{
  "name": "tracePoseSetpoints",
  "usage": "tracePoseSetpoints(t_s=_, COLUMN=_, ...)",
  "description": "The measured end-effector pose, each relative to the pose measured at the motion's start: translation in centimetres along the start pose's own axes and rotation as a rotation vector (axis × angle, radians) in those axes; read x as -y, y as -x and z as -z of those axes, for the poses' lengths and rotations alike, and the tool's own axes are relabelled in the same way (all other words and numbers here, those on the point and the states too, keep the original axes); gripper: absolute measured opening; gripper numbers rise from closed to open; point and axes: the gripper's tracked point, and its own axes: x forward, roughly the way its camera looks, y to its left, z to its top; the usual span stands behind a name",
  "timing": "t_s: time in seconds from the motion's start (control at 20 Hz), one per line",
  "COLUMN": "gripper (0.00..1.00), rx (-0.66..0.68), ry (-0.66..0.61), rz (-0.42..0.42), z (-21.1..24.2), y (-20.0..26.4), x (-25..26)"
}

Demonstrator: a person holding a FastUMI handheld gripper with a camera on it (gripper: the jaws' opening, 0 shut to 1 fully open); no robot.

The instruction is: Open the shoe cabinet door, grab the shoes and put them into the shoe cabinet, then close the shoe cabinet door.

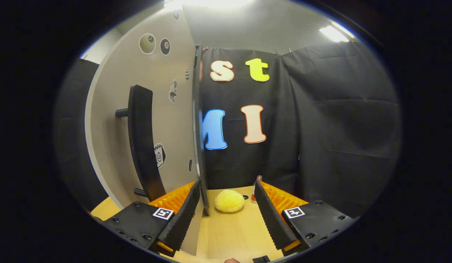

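Observation:
The shoe cabinet door [164, 120], a beige panel with stickers, stands edge-on just ahead of my left finger. Its free edge [198, 128] runs upright from top to the floor beside the left fingertip. A long black bar handle [142, 142] is fixed to the door's face on two pegs, left of the fingers. My gripper [226, 215] is open, and nothing lies between its fingers. The left finger [184, 217] sits close against the door's lower edge; I cannot tell whether it touches. A fluffy yellow shoe [229, 201] rests on the wooden floor [233, 237] just beyond the fingertips.
A small bottle with a red label [256, 190] stands by the black cloth wall behind the right finger. The cloth wall closes off the space ahead and to the right. A small dark hole [245, 197] marks the floor beside the shoe.

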Motion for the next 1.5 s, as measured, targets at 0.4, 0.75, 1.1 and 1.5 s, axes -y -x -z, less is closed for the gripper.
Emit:
tracePoseSetpoints(t_s=0.4, gripper=0.94, rx=0.007, ry=0.026, rz=-0.108, z=-0.8, y=-1.1, x=-7.3)
tracePoseSetpoints(t_s=0.75, gripper=0.95, rx=0.01, ry=0.022, rz=-0.222, z=-1.2, y=-3.4, x=-14.3)
tracePoseSetpoints(t_s=1.1, gripper=0.96, rx=-0.013, ry=0.027, rz=-0.348, z=-0.9, y=-6.9, x=-23.3)
tracePoseSetpoints(t_s=1.5, gripper=0.96, rx=-0.02, ry=0.042, rz=-0.366, z=-0.3, y=-8.2, x=-27.4)
